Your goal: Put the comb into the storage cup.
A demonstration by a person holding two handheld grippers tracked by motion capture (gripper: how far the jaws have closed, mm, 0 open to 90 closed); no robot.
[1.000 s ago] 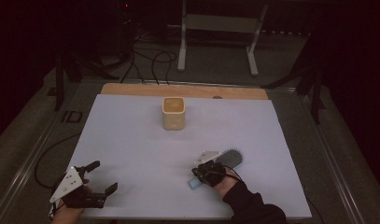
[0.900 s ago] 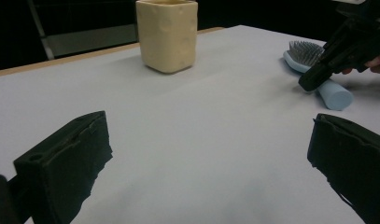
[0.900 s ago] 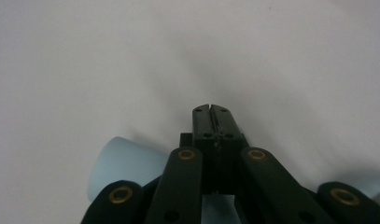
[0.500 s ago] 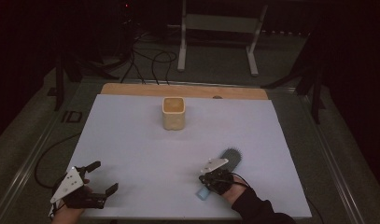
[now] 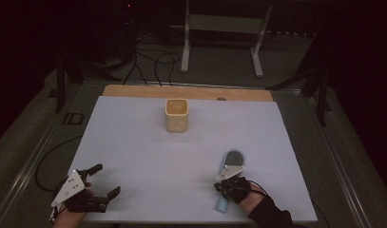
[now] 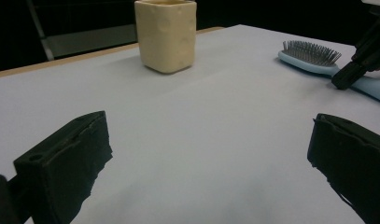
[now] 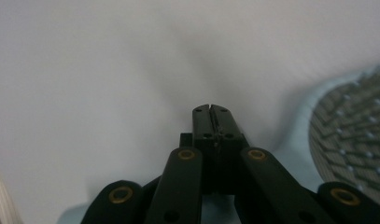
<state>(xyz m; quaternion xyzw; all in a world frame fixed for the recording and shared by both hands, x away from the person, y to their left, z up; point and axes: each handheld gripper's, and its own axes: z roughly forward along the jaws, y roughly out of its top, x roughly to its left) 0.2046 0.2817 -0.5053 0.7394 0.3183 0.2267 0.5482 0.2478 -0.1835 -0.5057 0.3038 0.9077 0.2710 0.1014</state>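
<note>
The light-blue hairbrush (image 5: 230, 167) lies flat at the lower right of the high view, its long axis running up-frame, bristle head toward the cream cup (image 5: 177, 115) at upper centre, handle toward the bottom edge. The right gripper (image 5: 227, 186) sits right over the handle, far nearer than the left gripper (image 5: 101, 182) at lower left. Right jaws are pressed together; whether they pinch the handle I cannot tell. Left jaws stand wide apart, holding nothing above the bare bench (image 5: 148, 156).
</note>
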